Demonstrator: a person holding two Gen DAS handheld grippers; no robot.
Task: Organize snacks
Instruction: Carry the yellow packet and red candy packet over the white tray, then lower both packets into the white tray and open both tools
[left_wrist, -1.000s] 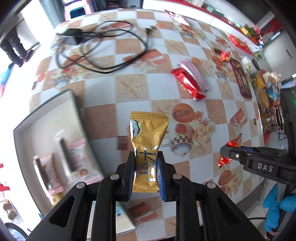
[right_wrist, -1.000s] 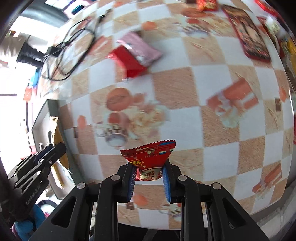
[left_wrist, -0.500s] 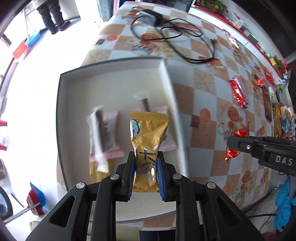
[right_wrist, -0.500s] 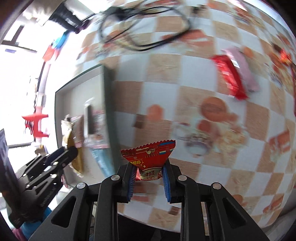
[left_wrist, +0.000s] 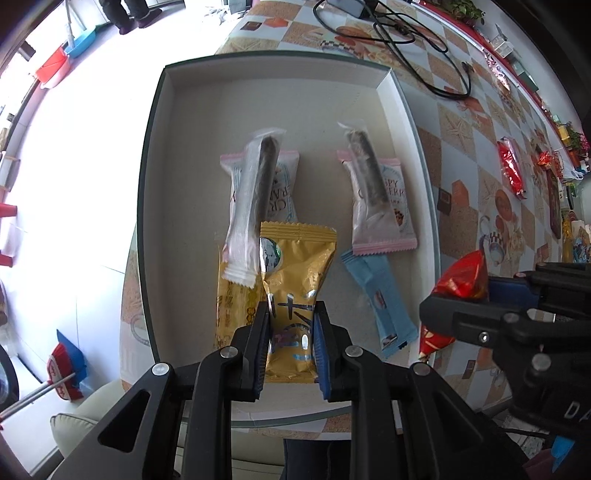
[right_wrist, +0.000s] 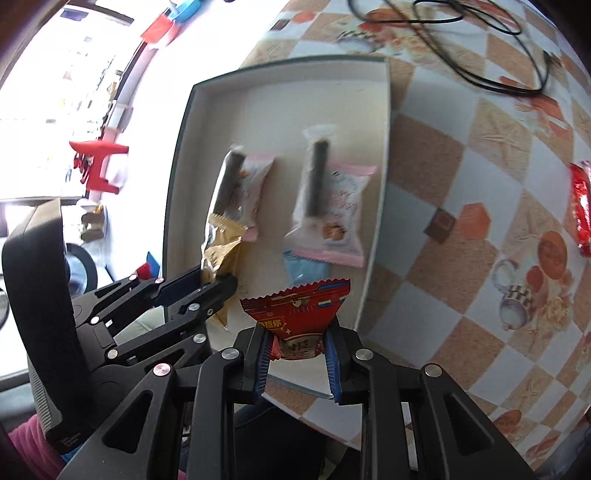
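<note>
My left gripper (left_wrist: 291, 325) is shut on a gold snack packet (left_wrist: 295, 280) and holds it over the near part of a white tray (left_wrist: 273, 88). In the tray lie two pink-edged packets (left_wrist: 380, 206), each with a dark stick packet on it, a blue packet (left_wrist: 384, 299) and another gold packet (left_wrist: 232, 306). My right gripper (right_wrist: 295, 343) is shut on a red snack packet (right_wrist: 295, 314) at the tray's near right edge (right_wrist: 373, 258). The right gripper also shows in the left wrist view (left_wrist: 458, 291), and the left gripper in the right wrist view (right_wrist: 210, 280).
The tray sits at the left end of a checkered table (right_wrist: 461, 166). A black cable (left_wrist: 406, 40) lies beyond the tray. A red packet (left_wrist: 511, 173) and several other snacks lie far right. The table edge and the floor (left_wrist: 74, 184) are left of the tray.
Both grippers have swung left from the open table to the tray, each still holding its packet. The left gripper is now low over the tray's near part.
</note>
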